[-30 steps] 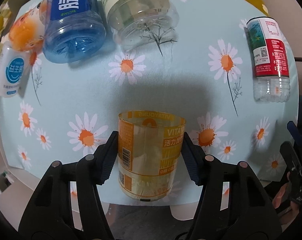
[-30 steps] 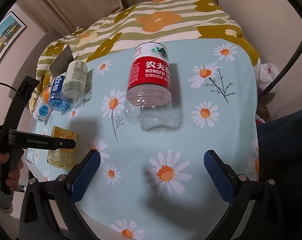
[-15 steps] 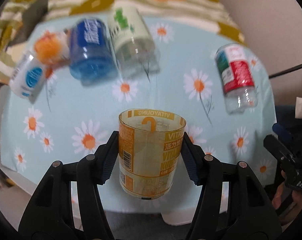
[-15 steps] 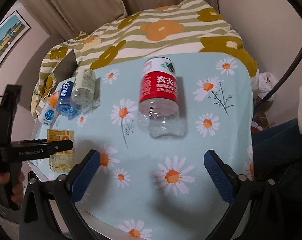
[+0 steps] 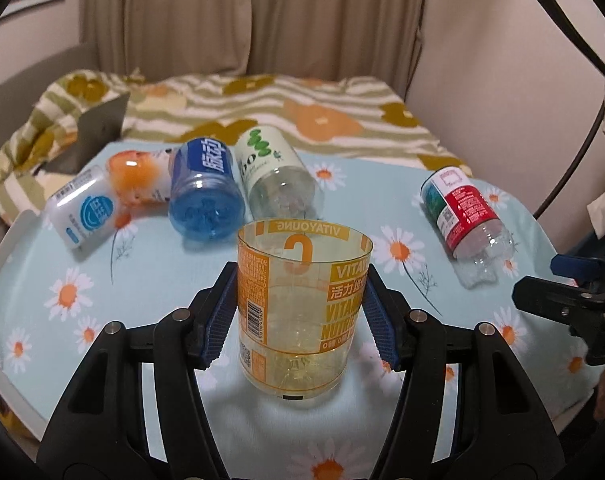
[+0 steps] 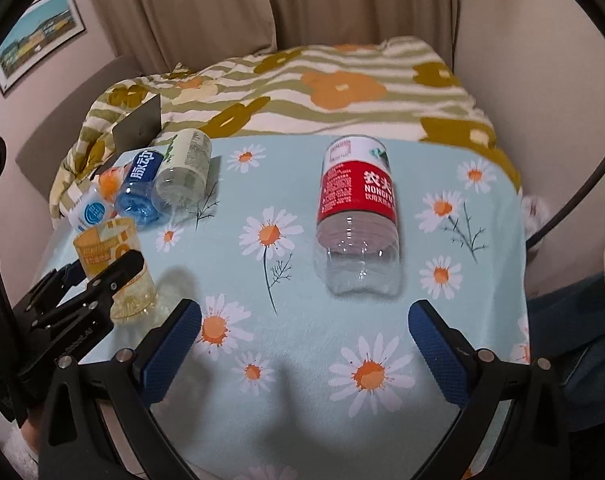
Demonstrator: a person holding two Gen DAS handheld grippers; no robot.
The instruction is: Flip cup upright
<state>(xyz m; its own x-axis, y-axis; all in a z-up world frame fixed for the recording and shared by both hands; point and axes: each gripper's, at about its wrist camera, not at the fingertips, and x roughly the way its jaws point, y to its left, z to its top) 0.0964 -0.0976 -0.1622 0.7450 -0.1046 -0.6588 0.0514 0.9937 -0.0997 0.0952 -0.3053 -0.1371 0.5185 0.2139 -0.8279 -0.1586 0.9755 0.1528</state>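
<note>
Left claw point(image 5: 300, 312) clamps the yellow cup point(image 5: 302, 312), mouth up, at the near edge of the daisy tabletop point(image 5: 142, 256). Right claw point(image 6: 302, 344) hangs spread wide, gripping nothing, before the red-labelled cup point(image 6: 356, 216).

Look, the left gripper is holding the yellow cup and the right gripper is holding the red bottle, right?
Not quite. The left gripper does hold the yellow cup, but the right wrist view shows the right gripper open and empty; the red bottle lies beyond it on the table.

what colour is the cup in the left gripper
Clear yellow with orange label panels; the left wrist view shows it best.
</note>
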